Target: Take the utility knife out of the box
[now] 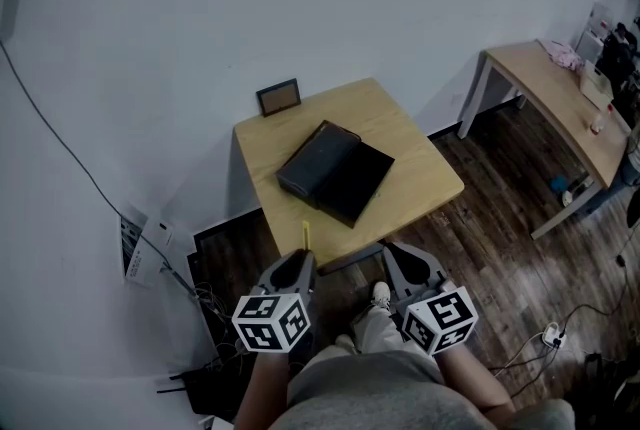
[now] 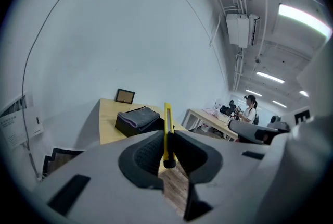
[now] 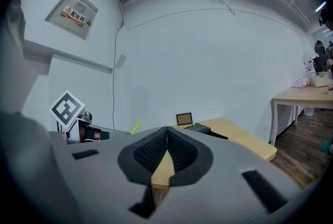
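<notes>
The small square wooden surface (image 1: 425, 170) is set against the white wall, and its near edge is seen just ahead of both tools, which are held off it over the dark plank floor (image 1: 480, 253). The black box (image 1: 335, 171) is placed about mid-surface, turned at an angle, with bare wood left on every side of it. It is made up of a thicker half and a flatter half lying side by side, and what is inside cannot be made out. A small dark picture frame (image 1: 278, 97) is stood at the far edge by the wall, well apart from the box. Open floor is left on the right between this surface and a longer pale table (image 1: 540, 78). Cables are bunched on the floor at the left. The yellow utility knife (image 2: 167, 129) is out of the box and clamped upright between the jaws of the left tool (image 2: 167, 140), its tip pointed upward. The jaws of the right tool (image 3: 167, 137) are pressed together with nothing between them.
</notes>
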`<action>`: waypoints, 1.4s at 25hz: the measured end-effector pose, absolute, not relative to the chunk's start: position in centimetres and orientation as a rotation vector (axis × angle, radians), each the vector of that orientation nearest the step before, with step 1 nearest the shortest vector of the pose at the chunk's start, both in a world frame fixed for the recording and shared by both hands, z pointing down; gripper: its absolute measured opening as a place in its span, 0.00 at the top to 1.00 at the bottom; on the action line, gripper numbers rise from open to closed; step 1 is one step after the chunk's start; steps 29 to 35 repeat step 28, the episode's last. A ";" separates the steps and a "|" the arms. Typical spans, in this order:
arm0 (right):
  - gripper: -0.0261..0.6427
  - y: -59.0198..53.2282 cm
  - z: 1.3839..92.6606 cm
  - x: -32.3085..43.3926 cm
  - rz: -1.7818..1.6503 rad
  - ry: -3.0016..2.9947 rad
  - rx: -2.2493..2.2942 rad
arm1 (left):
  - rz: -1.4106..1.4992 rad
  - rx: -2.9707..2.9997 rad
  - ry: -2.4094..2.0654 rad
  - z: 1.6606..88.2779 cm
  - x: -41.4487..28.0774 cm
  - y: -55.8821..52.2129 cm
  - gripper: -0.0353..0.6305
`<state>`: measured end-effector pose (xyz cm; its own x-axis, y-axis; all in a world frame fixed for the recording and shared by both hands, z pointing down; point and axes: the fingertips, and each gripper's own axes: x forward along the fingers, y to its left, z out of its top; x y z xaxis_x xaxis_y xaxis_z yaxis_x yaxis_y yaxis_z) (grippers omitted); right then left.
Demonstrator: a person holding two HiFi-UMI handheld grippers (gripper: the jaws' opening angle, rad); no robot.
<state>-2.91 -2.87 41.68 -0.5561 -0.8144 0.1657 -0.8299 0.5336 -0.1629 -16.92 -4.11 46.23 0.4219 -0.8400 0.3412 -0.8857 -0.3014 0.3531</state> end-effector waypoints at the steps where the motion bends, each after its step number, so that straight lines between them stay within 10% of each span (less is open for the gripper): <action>1: 0.96 -2.9 41.6 -2.9 0.341 -2.686 1.446 | 0.123 2.194 -1.460 46.2 -17.0 -4.1 0.86; 35: 0.96 -4.3 41.1 -3.0 0.297 -2.662 1.470 | 0.129 2.193 -1.443 46.3 -16.8 -5.3 0.86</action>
